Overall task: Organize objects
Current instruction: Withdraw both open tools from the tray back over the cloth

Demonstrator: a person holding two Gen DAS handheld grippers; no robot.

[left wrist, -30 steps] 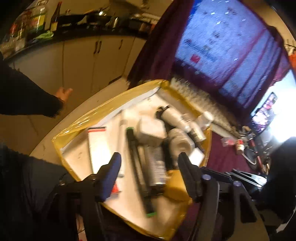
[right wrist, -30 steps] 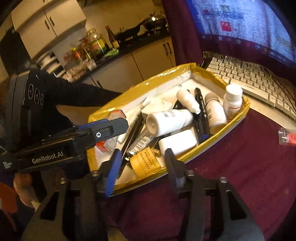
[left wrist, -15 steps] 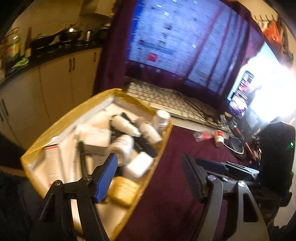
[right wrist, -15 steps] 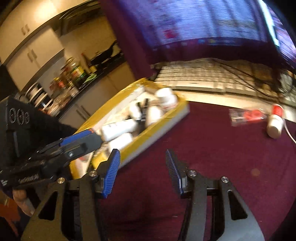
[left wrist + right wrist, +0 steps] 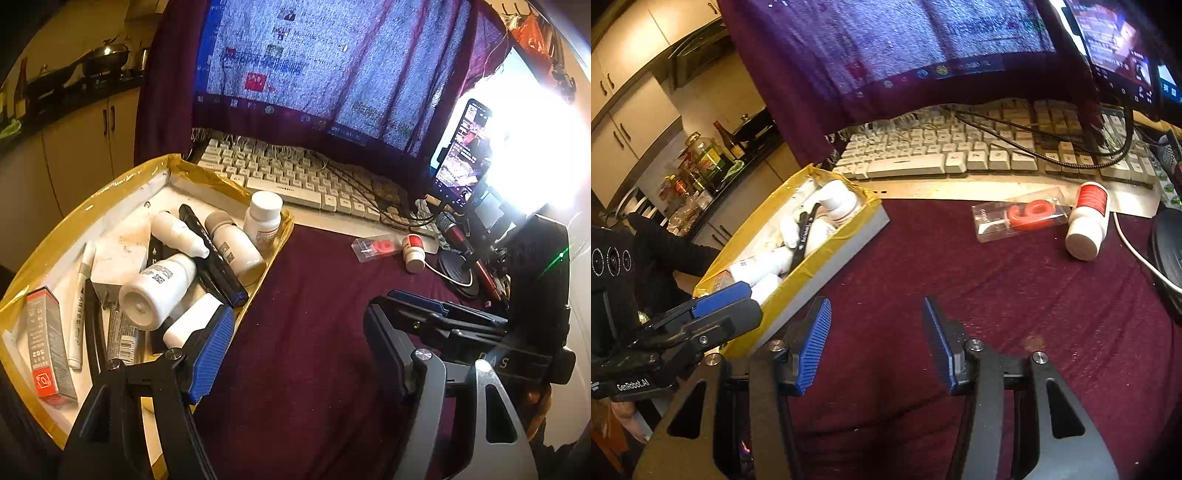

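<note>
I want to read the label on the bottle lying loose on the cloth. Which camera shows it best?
The right wrist view: the bottle lies on its side, large and unobstructed, red label band facing the camera, beside the candle packet. In the left wrist view the bottle is far smaller and its label is unreadable.

Leaving open maroon cloth (image 5: 1015,306) ahead. Crowding the left: yellow-taped tray (image 5: 827,258); blocking beyond: red-capped white bottle (image 5: 1086,225), clear candle packet (image 5: 1019,219).

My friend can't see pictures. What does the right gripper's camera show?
The open right gripper hovers over a dark red cloth, holding nothing. A yellow-edged tray of white bottles sits to the left, and a red-labelled white bottle and a packaged red number candle lie before the keyboard.
</note>
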